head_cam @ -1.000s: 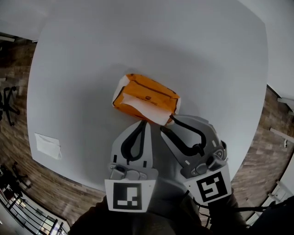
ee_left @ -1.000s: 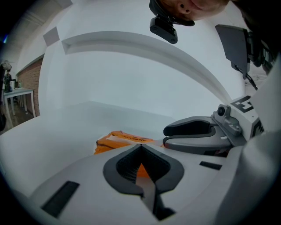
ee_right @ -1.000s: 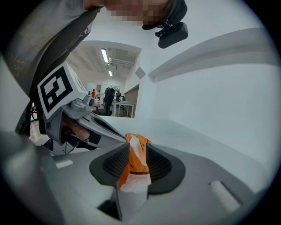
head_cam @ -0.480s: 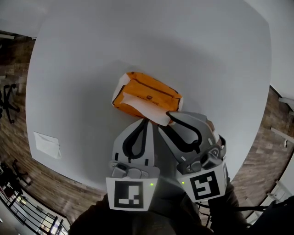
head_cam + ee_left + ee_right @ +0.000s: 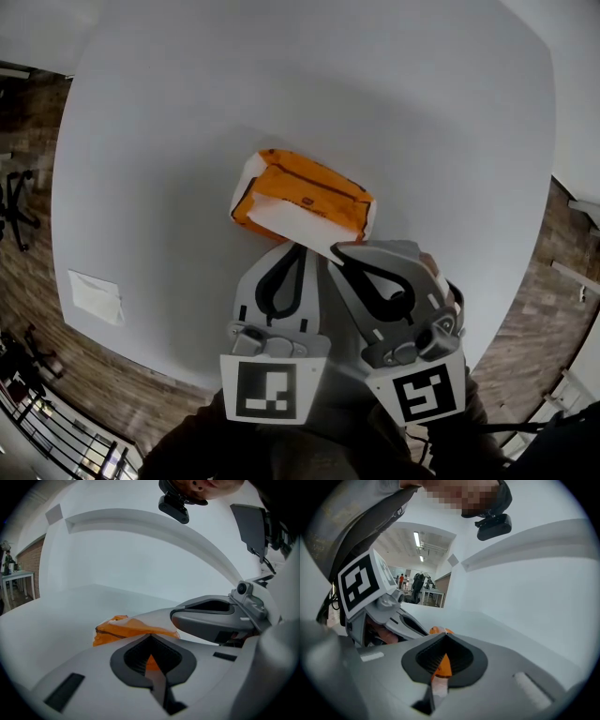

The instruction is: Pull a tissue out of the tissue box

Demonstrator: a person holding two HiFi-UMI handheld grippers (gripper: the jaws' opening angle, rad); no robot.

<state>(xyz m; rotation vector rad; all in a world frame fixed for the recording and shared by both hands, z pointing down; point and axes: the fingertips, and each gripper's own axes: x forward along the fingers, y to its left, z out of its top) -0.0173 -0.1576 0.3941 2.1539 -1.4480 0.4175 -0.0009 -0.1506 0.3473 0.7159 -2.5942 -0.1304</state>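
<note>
Where the pale grey rounded worktop [image 5: 187,112] ends, a brown wood-plank floor [image 5: 37,131] shows on both sides, with a black office chair [image 5: 14,211] standing on it at the left. Near the worktop's left edge lies a small folded white paper [image 5: 97,297], well apart from everything else. Beyond the worktop, the right gripper view shows an open room with ceiling strip lights [image 5: 417,540] and distant desks [image 5: 429,595].

Close to the near side of the worktop lies the orange tissue box [image 5: 314,187], set at a slant, with a white tissue [image 5: 286,218] spread along its near long edge. Both tools reach that edge side by side. The left tool [image 5: 298,247] has its jaws together, their tips at the tissue's edge and nothing plainly between them. The right tool [image 5: 336,249], just beside it, has just been closing; its jaws are pinched together at the tissue's right end, and a pale strip of tissue shows in the slit between them.
</note>
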